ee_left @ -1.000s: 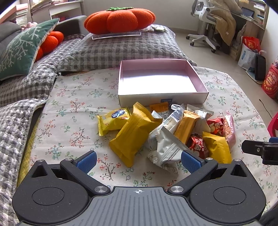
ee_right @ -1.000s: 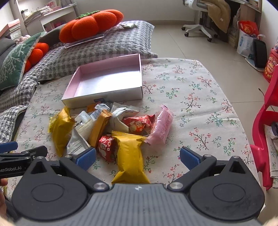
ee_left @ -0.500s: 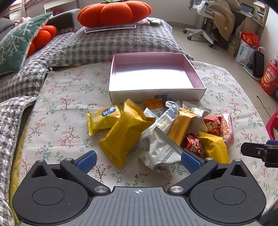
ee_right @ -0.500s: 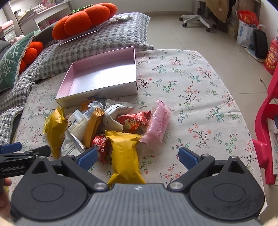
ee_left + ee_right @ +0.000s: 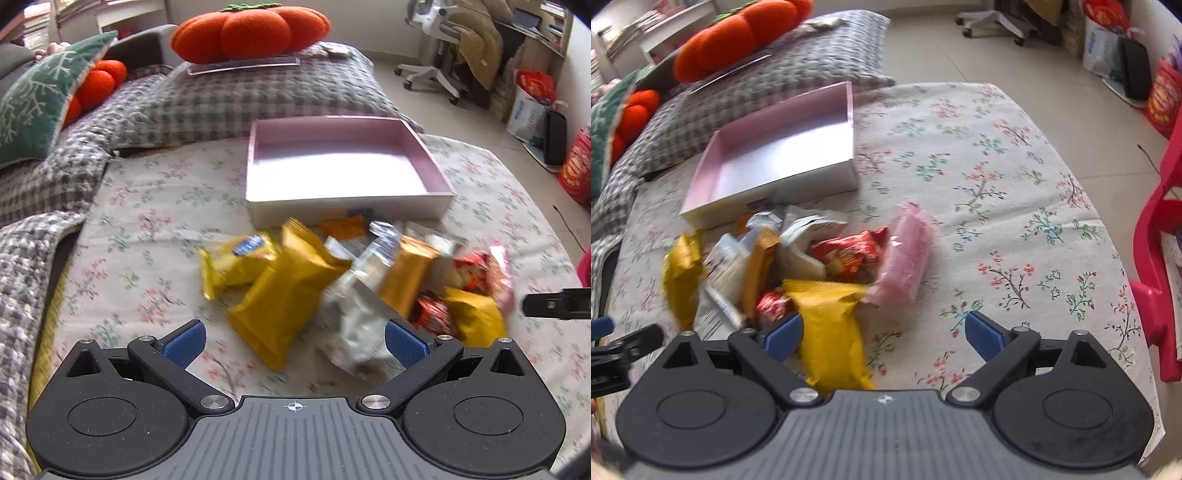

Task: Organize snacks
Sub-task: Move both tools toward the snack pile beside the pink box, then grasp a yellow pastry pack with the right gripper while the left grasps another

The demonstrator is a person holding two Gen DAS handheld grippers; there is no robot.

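Note:
A pile of wrapped snacks lies on the floral cloth in front of an empty pink box (image 5: 439,173) (image 5: 849,122). In the left wrist view a big yellow pack (image 5: 284,299) and a silver pack (image 5: 354,332) lie closest. My left gripper (image 5: 293,341) is open and empty, hovering over them. In the right wrist view a yellow pack (image 5: 831,325), a red pack (image 5: 846,251) and a pink pack (image 5: 908,254) lie just ahead. My right gripper (image 5: 884,334) is open and empty, above the yellow pack's near end.
Grey checked cushions (image 5: 240,96) and an orange pumpkin pillow (image 5: 251,31) lie behind the box. A red plastic chair (image 5: 1160,266) stands at the table's right edge. Bare floral cloth (image 5: 1015,221) spreads right of the pile. An office chair (image 5: 436,70) stands on the floor.
Both grippers have moved forward and lower toward the snack pile, which now looks larger. Both stay open. The snacks and the box have not moved.

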